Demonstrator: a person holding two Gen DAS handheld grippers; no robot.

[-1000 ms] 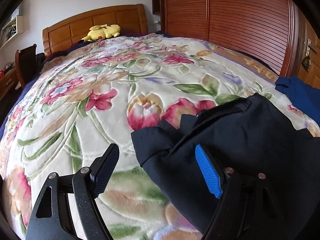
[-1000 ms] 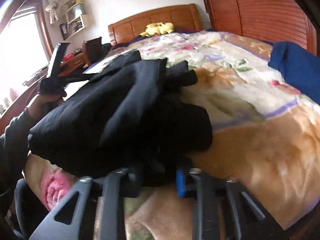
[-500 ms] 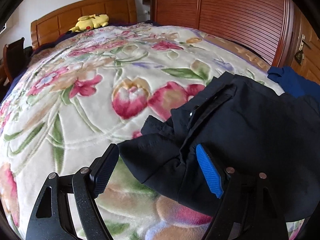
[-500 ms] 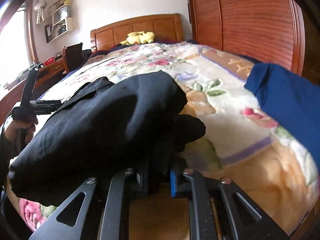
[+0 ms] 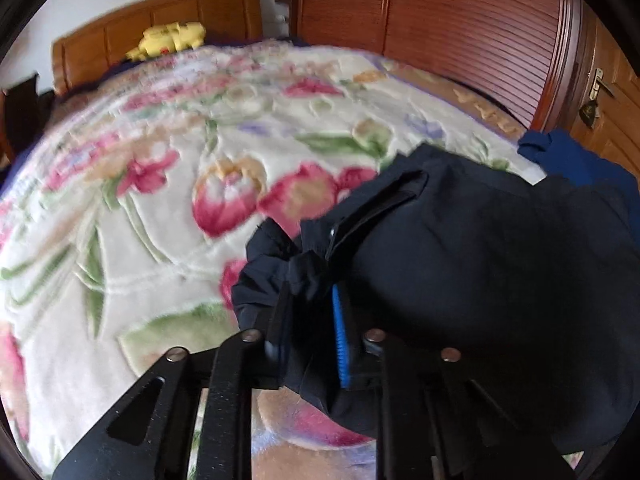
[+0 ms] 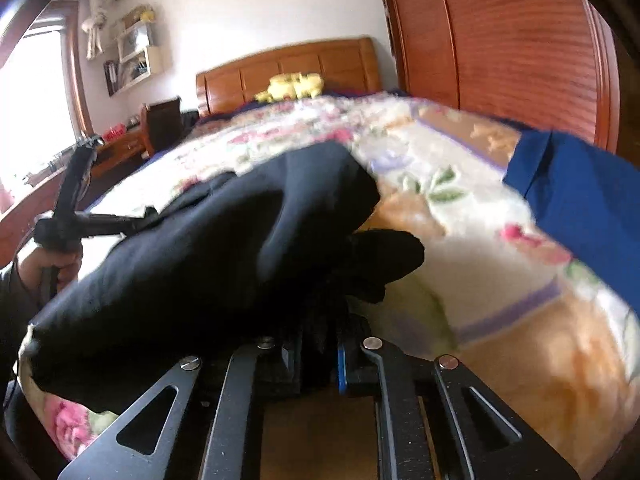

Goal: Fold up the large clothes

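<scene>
The bed [image 5: 132,216], under its floral blanket, fills most of both views, and the dark garment [image 5: 492,264] is heaped at its near edge: lower right of the left wrist frame, centre left of the right wrist frame [image 6: 224,248]. What has changed within the last second is on the left: the left gripper [image 5: 310,332], whose fingers were spread wide over the garment's corner, is now closed on a bunched fold of it, cloth being pinched between the black pad and the blue one. The right gripper [image 6: 318,354] is clamped as before on the opposite edge, cloth packed between its fingers. The garment is thus held at two points, which is judged to make it ready to be lifted and spread for a fold. Its long axis is judged to run across the bed's near edge, from one gripper to the other; a stitched placket or seam [image 5: 376,212] slants toward the upper right in the left view. Which end is collar or hem cannot be told. A blue garment [image 6: 580,208] is seen at the right, apart from the dark one.
</scene>
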